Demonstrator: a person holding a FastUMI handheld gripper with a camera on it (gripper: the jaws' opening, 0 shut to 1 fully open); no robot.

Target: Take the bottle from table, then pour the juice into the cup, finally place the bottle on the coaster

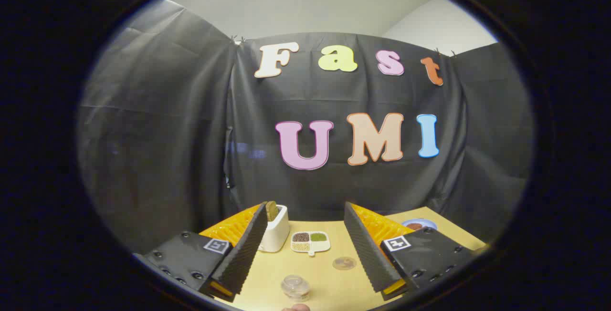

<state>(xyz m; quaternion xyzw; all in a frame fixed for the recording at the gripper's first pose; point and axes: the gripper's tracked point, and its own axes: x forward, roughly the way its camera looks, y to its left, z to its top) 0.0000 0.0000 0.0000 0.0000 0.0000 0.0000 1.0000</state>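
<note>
Tongs (305, 249) open wide, fingers spread and gripping nothing, held above the tan wooden bench (329, 287). Between the fingers on the bench: a clear glass cup (295, 287) nearest, a small round translucent coaster (344, 263) just right and farther, then a white divided tray with grains (310, 242), and a white toaster with a slice of bread (275, 227) touching the left finger's edge in view. A pinkish rounded object (298, 307), possibly the bottle top, sits just near of the cup; a blue plate (419, 224) lies far right.
</note>
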